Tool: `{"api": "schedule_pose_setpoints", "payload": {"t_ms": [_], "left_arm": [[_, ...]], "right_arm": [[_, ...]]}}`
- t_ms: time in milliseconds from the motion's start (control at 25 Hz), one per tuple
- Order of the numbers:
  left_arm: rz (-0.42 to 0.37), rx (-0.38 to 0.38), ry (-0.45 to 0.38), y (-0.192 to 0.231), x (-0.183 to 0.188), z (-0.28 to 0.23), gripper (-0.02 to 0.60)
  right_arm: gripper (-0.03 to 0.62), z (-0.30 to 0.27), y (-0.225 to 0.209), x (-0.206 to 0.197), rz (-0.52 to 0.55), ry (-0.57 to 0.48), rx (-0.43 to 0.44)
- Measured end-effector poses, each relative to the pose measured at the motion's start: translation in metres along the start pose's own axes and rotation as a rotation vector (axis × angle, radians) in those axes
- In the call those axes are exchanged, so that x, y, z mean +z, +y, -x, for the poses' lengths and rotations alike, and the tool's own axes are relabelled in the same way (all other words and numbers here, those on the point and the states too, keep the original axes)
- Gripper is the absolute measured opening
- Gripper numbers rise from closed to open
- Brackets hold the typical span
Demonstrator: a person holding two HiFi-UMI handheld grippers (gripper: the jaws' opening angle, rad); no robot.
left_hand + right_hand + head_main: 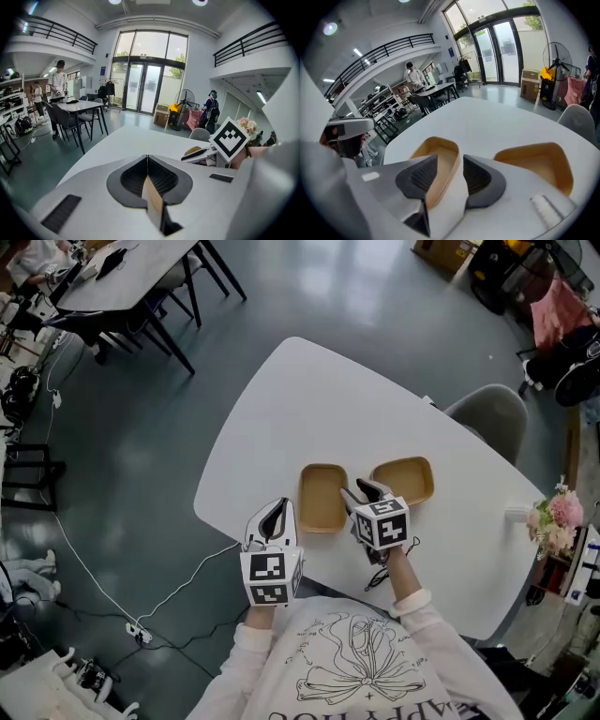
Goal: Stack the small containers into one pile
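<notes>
So far nothing is stacked: the first container and the second container sit side by side on the white surface, just apart, the second at about two o'clock from the first. By that, the whole pile is left to build. Both are shallow tan trays with rounded corners and raised rims, upright and empty, alike enough that one should nest in the other. The right gripper hovers between them, jaws spread wide, the first container's rim in the gap but unpressed. The left gripper, at seven o'clock from the first container, has its jaws closed together
</notes>
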State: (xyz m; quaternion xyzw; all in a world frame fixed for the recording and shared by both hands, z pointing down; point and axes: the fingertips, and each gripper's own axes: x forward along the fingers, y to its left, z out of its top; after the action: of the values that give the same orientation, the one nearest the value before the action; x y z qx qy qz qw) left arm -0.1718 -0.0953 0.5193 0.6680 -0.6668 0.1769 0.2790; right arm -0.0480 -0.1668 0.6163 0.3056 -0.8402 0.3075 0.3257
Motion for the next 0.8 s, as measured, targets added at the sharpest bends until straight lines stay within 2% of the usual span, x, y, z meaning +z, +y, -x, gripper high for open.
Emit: {"api": "schedule_pose_setpoints", "payload": {"t_ms": [280,400,600,800], "left_arm": [[0.051,0.061,0.008,0.020,-0.012,0.013,0.008],[0.057,0.067,0.011,0.022,-0.014,0.015,0.008],[0.054,0.063,0.015,0.022,-0.015,0.014,0.008],[0.050,0.052,0.020,0.016,-0.014,0.013,0.008]], "right_arm": [[0.134,-0.020,0.006,-0.022,-0.011,0.095,-0.023],[0.086,-0.024,0.007,-0.027,-0.023,0.115,-0.033],[0.073,-0.029,0.011,-0.026,-0.054,0.107,-0.031],[0.032,-0.030,0.018,-0.024,-0.099,0.084,0.000]]}}
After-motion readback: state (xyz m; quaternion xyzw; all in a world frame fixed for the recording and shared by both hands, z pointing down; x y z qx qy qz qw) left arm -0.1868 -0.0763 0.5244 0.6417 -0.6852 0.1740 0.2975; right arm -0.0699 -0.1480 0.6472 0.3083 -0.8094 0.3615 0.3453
